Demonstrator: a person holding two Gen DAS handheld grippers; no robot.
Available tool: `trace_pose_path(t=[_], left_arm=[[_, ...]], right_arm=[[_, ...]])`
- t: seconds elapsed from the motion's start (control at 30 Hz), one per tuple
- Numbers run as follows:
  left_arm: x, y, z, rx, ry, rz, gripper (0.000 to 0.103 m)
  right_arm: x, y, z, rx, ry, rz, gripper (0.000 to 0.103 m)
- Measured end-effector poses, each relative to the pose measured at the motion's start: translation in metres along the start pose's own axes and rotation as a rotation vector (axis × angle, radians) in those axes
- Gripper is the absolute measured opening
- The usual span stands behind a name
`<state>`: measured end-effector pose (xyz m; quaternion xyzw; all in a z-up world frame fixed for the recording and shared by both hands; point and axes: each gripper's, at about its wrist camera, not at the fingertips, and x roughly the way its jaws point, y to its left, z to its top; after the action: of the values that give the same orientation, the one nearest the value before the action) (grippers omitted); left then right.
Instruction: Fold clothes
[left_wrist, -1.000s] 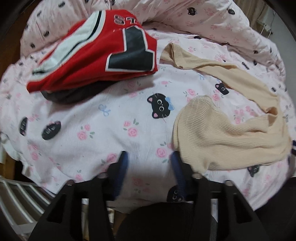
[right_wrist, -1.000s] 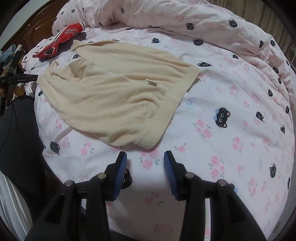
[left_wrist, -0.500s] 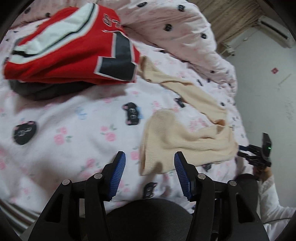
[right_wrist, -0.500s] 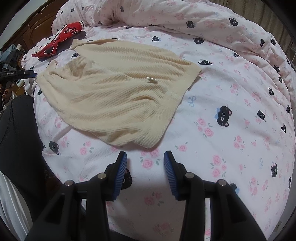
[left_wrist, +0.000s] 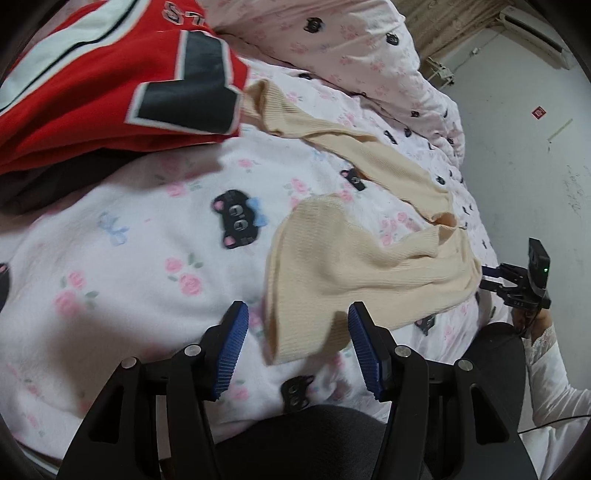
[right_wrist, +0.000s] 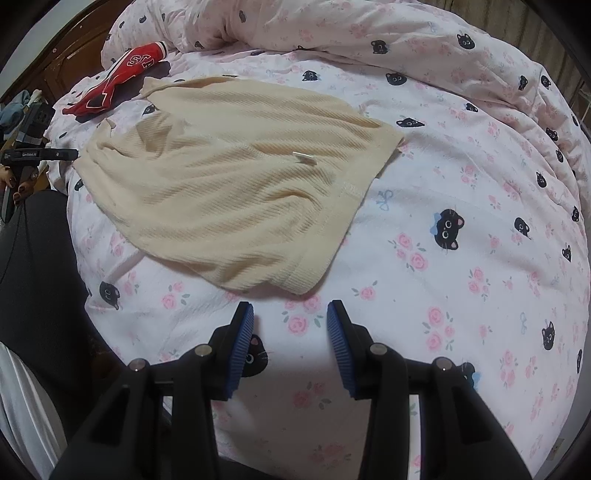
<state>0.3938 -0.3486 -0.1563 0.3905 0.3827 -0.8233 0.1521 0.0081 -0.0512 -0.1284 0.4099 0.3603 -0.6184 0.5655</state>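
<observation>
A cream ribbed knit top (right_wrist: 236, 173) lies spread on the pink cat-print bedsheet (right_wrist: 461, 229), one sleeve stretching toward the pillow end. In the left wrist view its near sleeve cuff (left_wrist: 306, 325) lies between the open blue pads of my left gripper (left_wrist: 295, 341). My right gripper (right_wrist: 290, 332) is open just short of the top's hem corner (right_wrist: 295, 280), nothing between its fingers. The left gripper (right_wrist: 40, 153) also shows at the top's far edge in the right wrist view; the right gripper (left_wrist: 491, 277) shows at the far hem in the left wrist view.
A folded red jersey (left_wrist: 110, 74) rests on a dark garment (left_wrist: 51, 177) at the upper left. A bunched pink duvet (right_wrist: 406, 40) runs along the back. A person's dark trousers (right_wrist: 33, 280) and white sleeve (left_wrist: 554, 398) stand at the bed's edge.
My left gripper has swung right and closed in on the cream sleeve cuff, which now sits between its pads. The right gripper has hardly moved.
</observation>
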Motion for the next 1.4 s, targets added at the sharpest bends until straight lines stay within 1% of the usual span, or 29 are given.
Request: trace_pose_path(t=[0.13,0.3,0.43,0.47,0.53,0.57,0.6,0.67,0.87,1.17,1.23,1.27,1.3,1.33,1.4], left_arm=[[0.004,-0.006,0.002,0.018,0.006,-0.007,0.050],[0.003,0.002,0.001,-0.032,-0.003,-0.058,0.050],[0.003,0.002,0.001,-0.033,-0.006,-0.070,0.050],[0.003,0.001,0.001,-0.032,-0.004,-0.074,0.047],[0.003,0.003,0.002,-0.050,0.003,-0.091,0.031],[0.002,0.006,0.003,-0.068,0.004,-0.103,0.015],[0.001,0.008,0.003,-0.086,0.001,-0.118,0.006],[-0.003,0.010,0.003,-0.106,-0.014,-0.142,0.005],[-0.014,0.004,0.002,-0.121,-0.060,-0.163,0.004],[-0.023,0.005,0.006,-0.148,-0.080,-0.167,0.004],[-0.024,0.007,0.005,-0.159,-0.080,-0.159,0.004],[-0.024,0.008,0.004,-0.164,-0.081,-0.157,0.004],[-0.025,0.009,0.003,-0.168,-0.082,-0.156,0.004],[-0.025,0.010,0.002,-0.172,-0.083,-0.154,0.004],[-0.025,0.012,0.000,-0.182,-0.084,-0.155,0.004]], right_arm=[[0.002,0.003,0.000,-0.004,0.006,-0.002,0.044],[0.001,0.006,0.000,-0.007,0.004,-0.003,0.044],[0.000,0.004,0.000,0.003,0.000,0.002,0.044],[0.000,0.004,0.000,0.006,-0.002,0.004,0.044],[-0.002,0.003,0.000,0.005,-0.007,0.006,0.044],[-0.003,0.004,0.000,0.002,-0.008,0.008,0.044],[-0.003,0.004,-0.001,-0.001,-0.007,0.009,0.044],[-0.005,0.005,-0.002,-0.006,-0.008,0.018,0.044],[-0.012,0.010,-0.004,-0.037,-0.030,0.047,0.043],[0.006,-0.007,0.008,-0.067,-0.023,0.092,0.041],[0.010,-0.011,0.010,-0.073,-0.022,0.102,0.037],[0.012,-0.013,0.012,-0.076,-0.021,0.109,0.027],[0.010,-0.014,0.013,-0.070,-0.027,0.134,0.022],[0.010,-0.014,0.015,-0.067,-0.031,0.152,0.022],[0.008,-0.011,0.018,-0.072,-0.035,0.179,0.016]])
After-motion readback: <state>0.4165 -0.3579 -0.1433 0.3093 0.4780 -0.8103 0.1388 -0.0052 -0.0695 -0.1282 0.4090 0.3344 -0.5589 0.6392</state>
